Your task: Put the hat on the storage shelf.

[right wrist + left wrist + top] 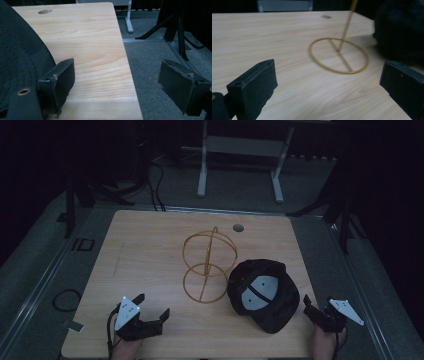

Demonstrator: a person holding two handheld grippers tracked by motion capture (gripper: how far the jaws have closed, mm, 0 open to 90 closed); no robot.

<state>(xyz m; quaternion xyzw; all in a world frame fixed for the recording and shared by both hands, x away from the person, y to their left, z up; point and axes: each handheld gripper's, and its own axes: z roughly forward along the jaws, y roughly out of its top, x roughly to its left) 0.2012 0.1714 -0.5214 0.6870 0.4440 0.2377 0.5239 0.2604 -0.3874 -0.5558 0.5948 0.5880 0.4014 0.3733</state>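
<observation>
A gold wire stand (209, 264), two rings joined by an upright rod, stands at the middle of the wooden table (145, 250). A black cap (272, 312) lies upside down to its right, pale lining showing. My left gripper (153, 304) is open near the front edge, left of the stand. In the left gripper view, its jaws (329, 85) frame the stand's base ring (338, 50), with the cap (402, 30) at right. My right gripper (317, 306) is open at the table's right edge. One of its jaws is beside the cap (20, 50), the other over the floor (120, 82).
A round cable hole (238, 227) sits near the table's far edge. Behind the table stands a white desk frame (202, 170). Dark tripod legs (345, 220) stand on the carpet at right, and a cable loop (66, 299) lies on the floor at left.
</observation>
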